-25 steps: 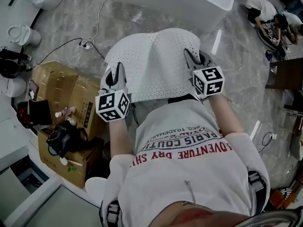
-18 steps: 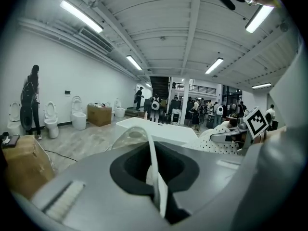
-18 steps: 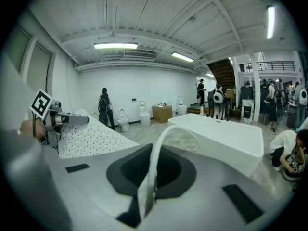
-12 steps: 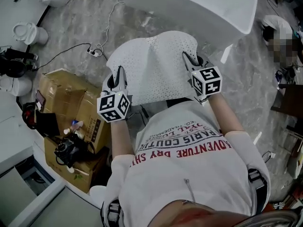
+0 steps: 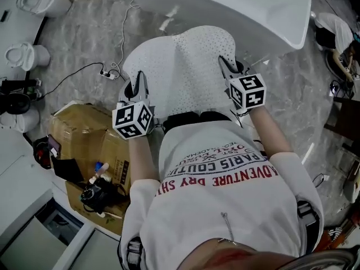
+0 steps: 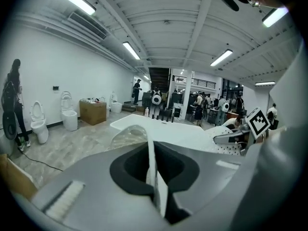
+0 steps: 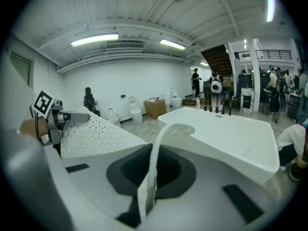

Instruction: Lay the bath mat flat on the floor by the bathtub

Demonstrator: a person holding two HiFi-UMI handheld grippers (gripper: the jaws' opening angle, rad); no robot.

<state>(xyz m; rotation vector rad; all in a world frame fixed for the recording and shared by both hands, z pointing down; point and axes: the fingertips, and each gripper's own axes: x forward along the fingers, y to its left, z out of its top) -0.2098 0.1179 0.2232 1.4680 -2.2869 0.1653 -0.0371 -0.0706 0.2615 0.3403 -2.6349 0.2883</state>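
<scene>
The long white glossy bathtub (image 5: 236, 10) lay straight ahead of both tools, and the grey marbled floor (image 5: 79, 44) beneath them was open between the tub wall and the person's feet. The white perforated rubber bath mat (image 5: 185, 66) hung in the air, stretched forward from the jaws toward the tub, with a raised ridge running down its middle. If it were lowered like that, it would probably have settled with a fold rather than flat; drawing the two tools apart would have been needed first. Its far edge looked close to the tub, so it might have draped against the wall.

The brown cardboard box (image 5: 84, 139) sat behind and outside the left gripper (image 5: 139, 79), out of the way. That tool was clamped tight on the mat's near left corner, the right gripper (image 5: 224, 64) likewise on the right corner. Each held only a thin edge, so a tug could have slipped it free. A thin white cable (image 5: 121, 35) lay ahead of the left tool and could have ended up under the mat.
</scene>
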